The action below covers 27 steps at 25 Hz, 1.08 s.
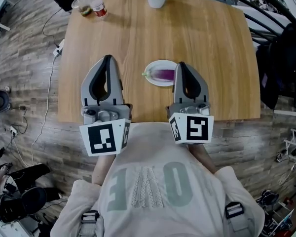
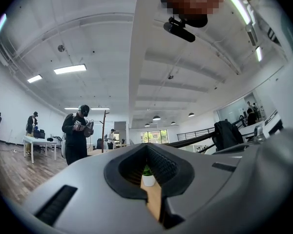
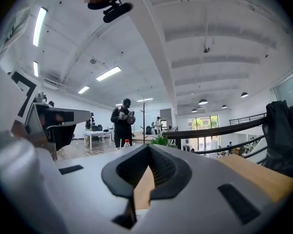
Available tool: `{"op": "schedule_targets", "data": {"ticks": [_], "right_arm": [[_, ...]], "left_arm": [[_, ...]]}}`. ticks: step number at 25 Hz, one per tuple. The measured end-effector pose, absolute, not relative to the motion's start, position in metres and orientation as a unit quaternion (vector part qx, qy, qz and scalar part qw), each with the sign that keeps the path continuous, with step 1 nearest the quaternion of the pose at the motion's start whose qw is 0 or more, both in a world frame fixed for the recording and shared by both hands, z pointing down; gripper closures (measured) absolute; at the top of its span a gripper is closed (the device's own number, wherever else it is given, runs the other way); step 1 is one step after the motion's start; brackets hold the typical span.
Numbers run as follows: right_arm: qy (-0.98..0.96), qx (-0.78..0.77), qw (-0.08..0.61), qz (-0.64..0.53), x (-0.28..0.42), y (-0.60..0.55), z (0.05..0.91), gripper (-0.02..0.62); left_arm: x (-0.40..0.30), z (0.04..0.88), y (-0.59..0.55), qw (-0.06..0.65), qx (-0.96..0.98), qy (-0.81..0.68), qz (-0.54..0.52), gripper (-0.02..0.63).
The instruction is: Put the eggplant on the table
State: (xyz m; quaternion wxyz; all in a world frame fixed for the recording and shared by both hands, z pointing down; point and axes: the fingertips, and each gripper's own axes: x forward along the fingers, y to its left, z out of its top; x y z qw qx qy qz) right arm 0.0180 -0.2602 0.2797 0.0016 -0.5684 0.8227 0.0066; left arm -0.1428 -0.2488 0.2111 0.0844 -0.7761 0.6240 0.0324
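My right claw (image 1: 181, 65) is clenched on nothing: its two grey jaws meet at the tip, and its own camera shows only a sliver of wooden tabletop through the gap behind them. My left claw (image 1: 107, 59) is the same, jaws together and empty, with a small potted plant (image 2: 147, 177) showing through its gap at the far side of the table. Seen from my head, both claws are held in front of my chest and point out over the near edge of the light wooden table (image 1: 207, 43), their marker cubes towards me. The eggplant (image 1: 164, 74) – small, purple, green at its left end – lies on a white plate (image 1: 153, 81) on the table, between the two claws and closer to the right one, whose tip sits just beside the plate's right rim in the head view. Both claws look roughly level, not aimed down at the plate. A bottle (image 1: 97, 7) and a cup (image 1: 82, 5) stand well apart at the far left corner (neither is in the way). I judge the task has barely begun – nothing has been grasped yet. The next move calls for opening the right claw, tipping it down over the plate, closing across the eggplant's body, then lifting it and setting it on bare wood beside the plate.
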Motion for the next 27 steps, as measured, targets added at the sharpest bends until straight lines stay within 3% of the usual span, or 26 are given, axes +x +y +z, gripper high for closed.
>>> {"op": "schedule_targets", "data": {"ticks": [27], "right_arm": [[0.838, -0.544, 0.017, -0.019, 0.018, -0.250, 0.267, 0.577]], "left_arm": [[-0.149, 0.207, -0.240, 0.093, -0.776, 0.623, 0.042, 0.598]]}}
